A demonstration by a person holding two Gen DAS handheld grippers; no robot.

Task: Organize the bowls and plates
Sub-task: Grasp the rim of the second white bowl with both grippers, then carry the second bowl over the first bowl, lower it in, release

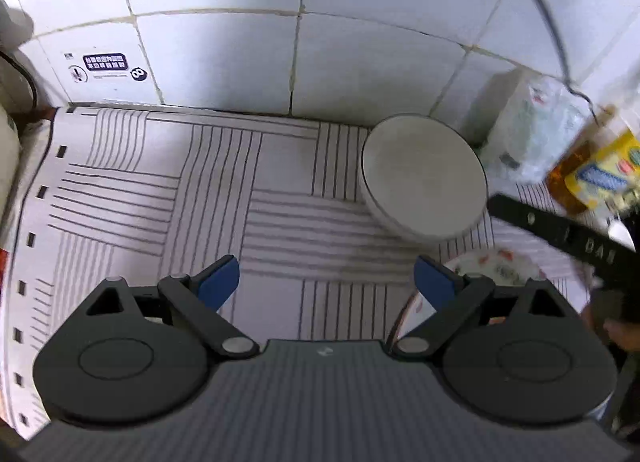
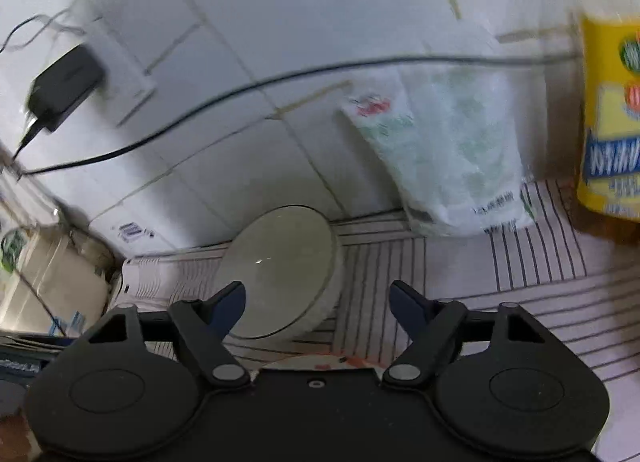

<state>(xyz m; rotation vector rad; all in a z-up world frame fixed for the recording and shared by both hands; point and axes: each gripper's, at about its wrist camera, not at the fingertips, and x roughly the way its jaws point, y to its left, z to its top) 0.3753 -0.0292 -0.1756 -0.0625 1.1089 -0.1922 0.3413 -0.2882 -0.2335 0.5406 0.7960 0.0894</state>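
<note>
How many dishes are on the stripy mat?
2: a plain white round stack of dishes near the tiled wall, and a flower-patterned plate in front of it, partly hidden behind the left gripper. More may be hidden.

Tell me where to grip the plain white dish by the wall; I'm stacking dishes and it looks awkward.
Grip the white dish by its rim, one finger inside and one outside. It sits flat on the striped mat with a low upright side wall. Come from the front, since the tiled wall is close behind.

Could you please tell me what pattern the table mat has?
The white table mat has blocks of thin dark parallel stripes, clearest in the left wrist view.
</note>
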